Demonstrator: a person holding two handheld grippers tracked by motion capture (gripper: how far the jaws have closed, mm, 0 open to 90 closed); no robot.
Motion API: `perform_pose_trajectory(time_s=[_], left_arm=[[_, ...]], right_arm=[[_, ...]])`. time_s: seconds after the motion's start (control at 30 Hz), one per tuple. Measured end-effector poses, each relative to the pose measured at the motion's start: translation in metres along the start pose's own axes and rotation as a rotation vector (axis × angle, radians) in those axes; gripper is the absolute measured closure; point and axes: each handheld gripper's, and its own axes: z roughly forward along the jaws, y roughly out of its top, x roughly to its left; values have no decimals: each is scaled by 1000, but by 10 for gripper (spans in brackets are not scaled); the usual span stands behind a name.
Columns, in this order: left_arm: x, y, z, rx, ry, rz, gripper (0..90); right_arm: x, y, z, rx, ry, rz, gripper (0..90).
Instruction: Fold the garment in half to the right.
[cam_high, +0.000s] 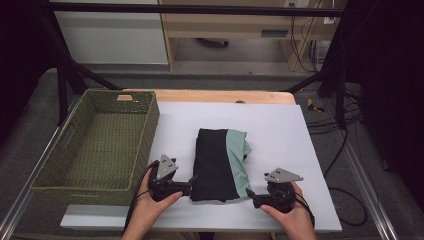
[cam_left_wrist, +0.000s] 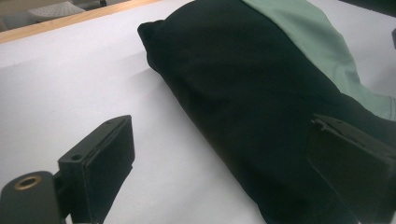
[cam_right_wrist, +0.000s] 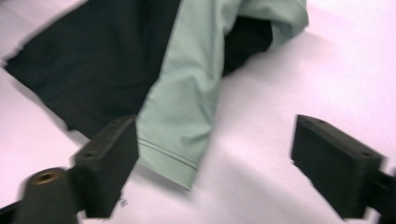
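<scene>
**Op:** Reading the high view first. I see the folded garment (cam_high: 220, 164) on the white sheet (cam_high: 280, 130), roughly mid-table, with the woven basket (cam_high: 145, 125) to its left, apart from it. Its long axis runs from the near edge toward the far edge; the black panel faces the basket, the mint strip lies along the opposite side. The left gripper (cam_high: 191, 181) sits at the near left corner of the fold, the right gripper (cam_high: 251, 196) just off the near right corner.

**Obs:** Jaw state?

**Op:** Left gripper view: the left gripper (cam_left_wrist: 233, 154) stands wide apart, one jaw over bare sheet, the other over the black cloth; nothing is pinched. The garment (cam_left_wrist: 243, 93) runs away up the picture, mint edge on the far side.

**Obs:** And the other?

**Op:** Right gripper view: the right gripper (cam_right_wrist: 215, 163) is spread and released, clamping nothing. The hemmed end of the mint sleeve (cam_right_wrist: 182, 121) lies beside the left-hand jaw, and bare sheet fills the gap.

**Obs:** So the step?

**Op:** My reading: getting hold of both near corners, probably to lift the bundle toward the basket. To do it well I would slide each lower jaw flat under all layers at the corner, not just the top ply, close both together, and keep the two grips level so the fold does not sag open. The loose sleeve at the far right end looks likely to trail.
</scene>
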Motion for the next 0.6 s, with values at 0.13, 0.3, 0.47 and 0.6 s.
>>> perform_pose_trajectory(time_s=[0.13,0.3,0.47,0.6], left_arm=[[-2,0,-2,-8,7,6,79],[-5,3,-3,-7,-9,11,79],[-10,4,-3,17,-22,34,79],[-14,2,-1,45,-33,46,80]], right_arm=[[2,-5,1,-8,-1,2,128],[3,-7,0,-3,16,0,134],[5,-8,-1,-3,26,10,160],[6,-8,-1,10,47,3,185]])
